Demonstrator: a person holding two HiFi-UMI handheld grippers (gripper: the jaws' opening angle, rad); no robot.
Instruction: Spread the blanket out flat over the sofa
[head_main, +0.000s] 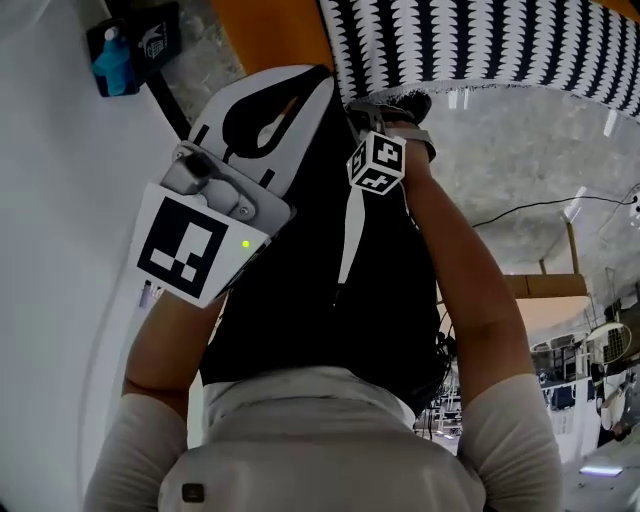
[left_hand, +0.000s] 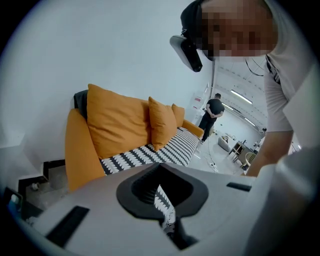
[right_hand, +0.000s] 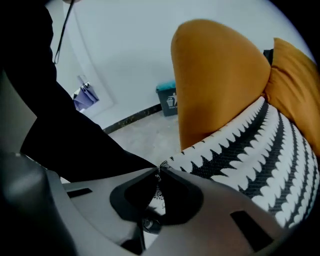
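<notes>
1. The left gripper had its fingers pressed together on a narrow fold of the black-and-white blanket, which ran up between them as a thin strip.
2. Beyond those fingers stood the orange sofa. The blanket lay along its seat, and two orange cushions leaned against the back above the blanket.
3. Further off past the sofa's far arm, a person in dark clothes stood on the pale floor, well apart from the fingers.
4. From the head view, the blanket hung as a taut patterned edge across the top, just beyond both grippers. The orange of the sofa showed beside it.
5. The right gripper had its fingers shut on a corner of the blanket. The cloth came out at their tips and spread to the right.
6. Right of those fingers the blanket stretched over the sofa seat, touching the rounded orange arm behind it.
7. Behind that arm, beyond the fingers, a teal bin stood against the white wall.
</notes>
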